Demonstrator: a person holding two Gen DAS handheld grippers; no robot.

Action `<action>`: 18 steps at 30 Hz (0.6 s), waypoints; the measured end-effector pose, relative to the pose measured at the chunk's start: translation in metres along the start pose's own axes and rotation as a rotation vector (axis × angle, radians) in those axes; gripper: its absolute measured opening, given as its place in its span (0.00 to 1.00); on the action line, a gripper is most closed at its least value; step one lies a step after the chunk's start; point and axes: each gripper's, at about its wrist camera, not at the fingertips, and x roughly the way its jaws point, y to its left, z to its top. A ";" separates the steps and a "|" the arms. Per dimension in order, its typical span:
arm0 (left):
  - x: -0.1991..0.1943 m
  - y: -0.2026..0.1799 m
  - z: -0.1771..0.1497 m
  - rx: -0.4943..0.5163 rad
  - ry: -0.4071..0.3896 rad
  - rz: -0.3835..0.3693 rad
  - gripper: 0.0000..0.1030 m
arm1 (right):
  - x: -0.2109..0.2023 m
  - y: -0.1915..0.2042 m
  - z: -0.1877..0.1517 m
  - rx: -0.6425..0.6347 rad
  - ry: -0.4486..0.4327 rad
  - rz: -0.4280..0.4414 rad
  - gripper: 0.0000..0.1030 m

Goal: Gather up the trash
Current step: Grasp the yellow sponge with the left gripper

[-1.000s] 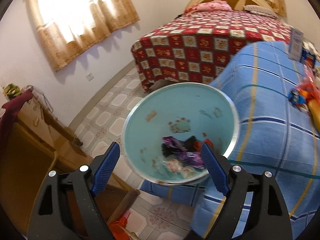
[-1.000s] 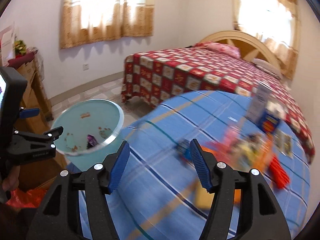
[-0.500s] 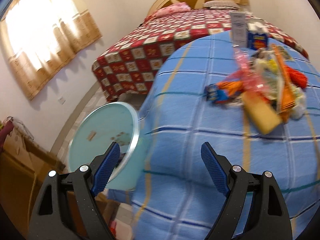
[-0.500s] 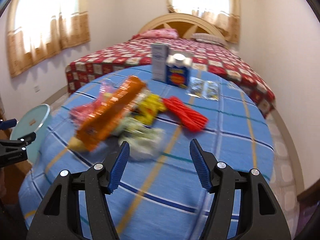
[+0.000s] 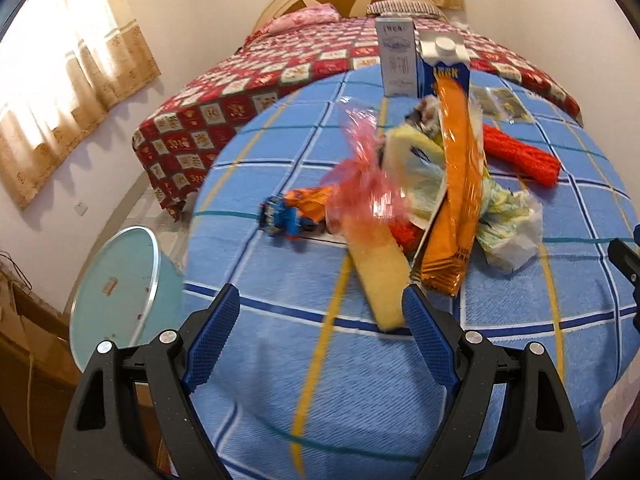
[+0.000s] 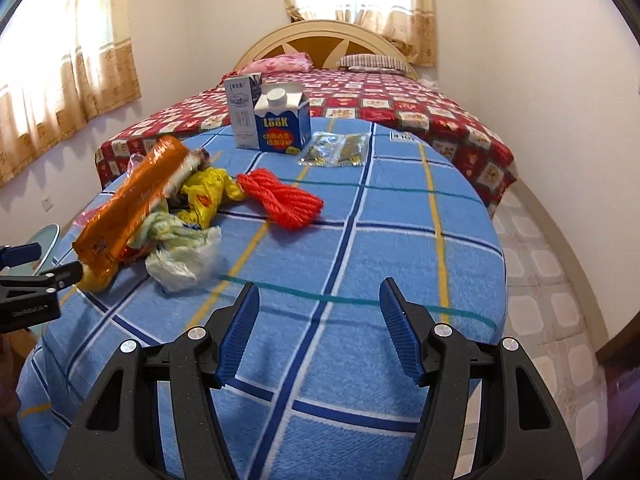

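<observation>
Hovering over a blue checked blanket [image 6: 360, 248], the left gripper [image 5: 320, 316] and right gripper [image 6: 318, 312] both stand spread and empty. A trash pile [image 5: 432, 200] lies at twelve o'clock; the teal bin [image 5: 116, 280] sits past the blanket's nine o'clock edge.

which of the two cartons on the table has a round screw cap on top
The blue carton, squat with a white gabled top and round cap. The grey-white carton beside it, to its left in the right wrist view, is taller, slimmer and shows no cap.

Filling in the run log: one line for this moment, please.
left gripper: open, empty | right gripper: open, empty | trash pile: on table | bin: beside table
</observation>
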 end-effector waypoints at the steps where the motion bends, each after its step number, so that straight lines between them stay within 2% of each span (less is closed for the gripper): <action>1: 0.004 0.000 0.001 0.000 0.007 -0.004 0.80 | 0.002 -0.001 -0.002 0.004 0.005 0.004 0.60; 6: 0.011 -0.011 0.005 -0.005 0.014 -0.057 0.79 | 0.003 0.000 -0.003 0.017 0.008 0.020 0.60; 10: 0.016 -0.018 0.007 -0.001 0.039 -0.093 0.74 | 0.004 -0.001 -0.003 0.026 0.007 0.025 0.61; 13: 0.021 -0.026 0.007 0.019 0.057 -0.108 0.59 | 0.004 0.000 -0.003 0.027 0.005 0.026 0.63; 14: 0.022 -0.028 0.007 0.022 0.064 -0.118 0.46 | 0.004 0.000 -0.003 0.027 0.005 0.027 0.63; 16: 0.022 -0.031 0.008 0.036 0.075 -0.153 0.32 | 0.002 -0.001 -0.002 0.030 -0.002 0.029 0.63; 18: 0.014 -0.029 0.008 0.050 0.053 -0.140 0.28 | 0.000 -0.002 -0.002 0.036 -0.010 0.030 0.63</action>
